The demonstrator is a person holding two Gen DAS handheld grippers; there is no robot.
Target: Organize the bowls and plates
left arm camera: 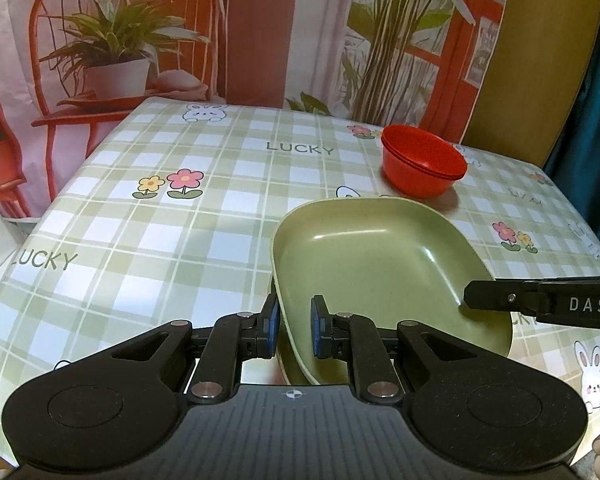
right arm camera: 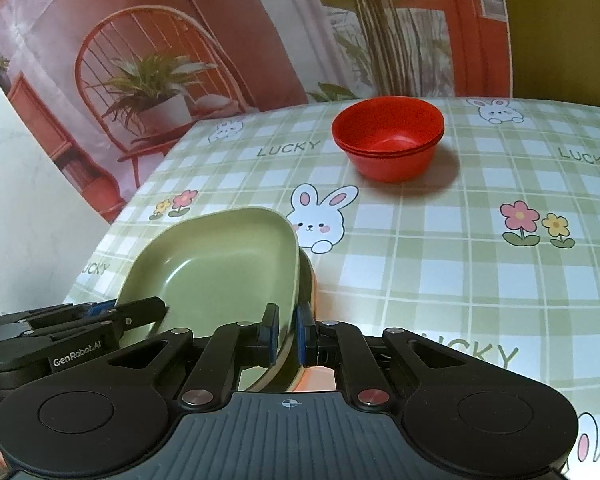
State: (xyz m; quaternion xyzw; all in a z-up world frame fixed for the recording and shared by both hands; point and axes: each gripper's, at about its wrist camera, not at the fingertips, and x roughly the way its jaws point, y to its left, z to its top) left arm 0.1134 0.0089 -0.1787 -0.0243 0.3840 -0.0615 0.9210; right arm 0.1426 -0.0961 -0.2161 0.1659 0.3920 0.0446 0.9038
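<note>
We have the green plate (left arm camera: pixel 380 264) pinched rim-on at both sides — left gripper (left arm camera: pixel 296 330) clamped on one edge, right gripper (right arm camera: pixel 288 334) on the opposite — hovering tilted right over another plate (right arm camera: pixel 310 280), red bowls (right arm camera: pixel 388 142) beyond.

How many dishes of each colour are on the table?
Green plates: 2, stacked, both tools gripping the top one's rim
Red bowls: 3 rims show, nested
Total: 5
</note>
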